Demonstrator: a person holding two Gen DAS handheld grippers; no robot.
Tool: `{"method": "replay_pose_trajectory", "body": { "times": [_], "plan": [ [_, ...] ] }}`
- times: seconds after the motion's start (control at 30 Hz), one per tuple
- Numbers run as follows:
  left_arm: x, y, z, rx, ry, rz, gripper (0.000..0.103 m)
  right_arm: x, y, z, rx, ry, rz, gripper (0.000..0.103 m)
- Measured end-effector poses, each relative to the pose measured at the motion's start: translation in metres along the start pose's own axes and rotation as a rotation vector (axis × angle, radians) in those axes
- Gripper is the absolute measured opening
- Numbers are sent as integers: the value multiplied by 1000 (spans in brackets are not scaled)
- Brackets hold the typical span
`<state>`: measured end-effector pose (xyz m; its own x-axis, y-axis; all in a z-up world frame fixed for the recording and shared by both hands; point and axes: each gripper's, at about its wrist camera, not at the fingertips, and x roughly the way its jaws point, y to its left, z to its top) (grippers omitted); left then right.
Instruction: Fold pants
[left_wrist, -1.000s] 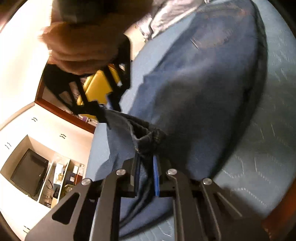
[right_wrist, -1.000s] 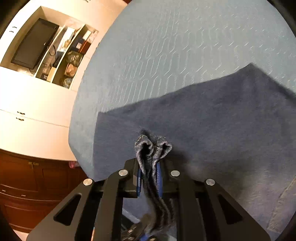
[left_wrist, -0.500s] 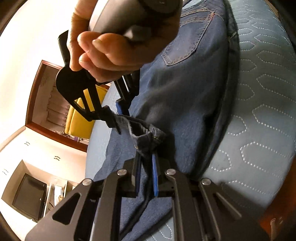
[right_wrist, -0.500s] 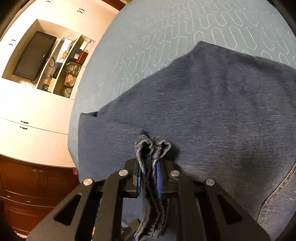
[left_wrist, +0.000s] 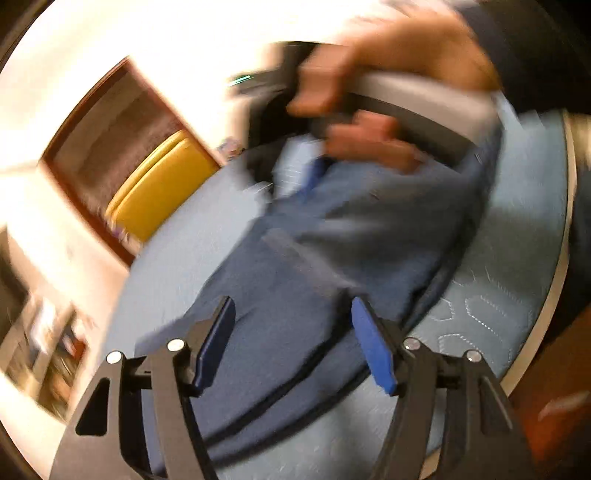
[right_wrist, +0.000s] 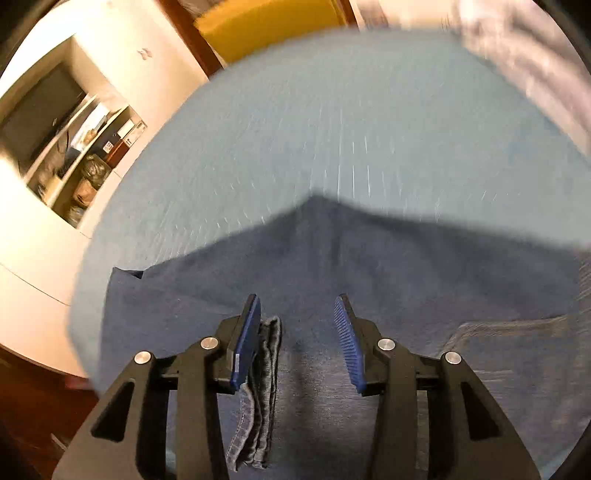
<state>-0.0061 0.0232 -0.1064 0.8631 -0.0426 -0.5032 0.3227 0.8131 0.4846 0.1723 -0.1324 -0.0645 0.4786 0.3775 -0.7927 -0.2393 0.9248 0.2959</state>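
Observation:
Blue denim pants (left_wrist: 332, 258) lie folded on the light blue quilted bed (left_wrist: 491, 295). My left gripper (left_wrist: 291, 325) is open just above the denim and holds nothing. In the right wrist view the pants (right_wrist: 369, 266) spread across the lower half. My right gripper (right_wrist: 297, 314) is open, and the pant hems (right_wrist: 267, 354) hang loose against its left finger. The other gripper (left_wrist: 314, 173), in a hand, shows blurred over the far end of the pants in the left wrist view.
A yellow chair (left_wrist: 159, 188) stands beyond the bed by a dark wood frame. White cabinets with a television (right_wrist: 33, 107) and shelves of small items are at the left. The bed's wooden edge (left_wrist: 546, 369) runs at the right.
Both grippers have opened and let go of the pant hems. The leg ends now lie laid over the upper part of the pants. Both views are blurred by motion.

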Motion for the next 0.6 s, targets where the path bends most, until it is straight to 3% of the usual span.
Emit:
{"method": "replay_pose_trajectory", "body": {
  "times": [0.07, 0.1, 0.17, 0.2, 0.23, 0.3, 0.37, 0.4, 0.47, 0.53, 0.6],
  "plan": [
    [-13, 49, -20, -168, 20, 11, 67, -13, 35, -15, -125, -78, -47, 47],
    [-15, 75, -30, -250, 45, 24, 67, -17, 55, -26, -181, -117, -65, 57],
    [-17, 124, -53, -397, 94, 42, 66, -14, 78, -41, -198, -163, -87, 64],
    [-12, 154, -68, -477, 119, 22, 55, -6, 86, -49, -188, -159, -94, 64],
    [-4, 175, -77, -515, 139, 0, 34, 3, 92, -54, -181, -145, -108, 63],
    [17, 211, -87, -524, 160, -32, 23, 20, 103, -64, -206, -132, -171, 61],
    [34, 234, -86, -501, 153, -55, 15, 38, 100, -68, -230, -98, -258, 52],
    [47, 243, -83, -471, 150, -102, 11, 49, 91, -71, -200, -58, -285, 51],
    [70, 248, -75, -417, 151, -189, 11, 66, 75, -74, -143, 13, -281, 49],
    [101, 245, -70, -367, 176, -297, 10, 68, 69, -77, -142, -2, -270, 47],
    [136, 251, -78, -373, 226, -327, 9, 71, 70, -76, -164, 5, -280, 47]
  ]
}}
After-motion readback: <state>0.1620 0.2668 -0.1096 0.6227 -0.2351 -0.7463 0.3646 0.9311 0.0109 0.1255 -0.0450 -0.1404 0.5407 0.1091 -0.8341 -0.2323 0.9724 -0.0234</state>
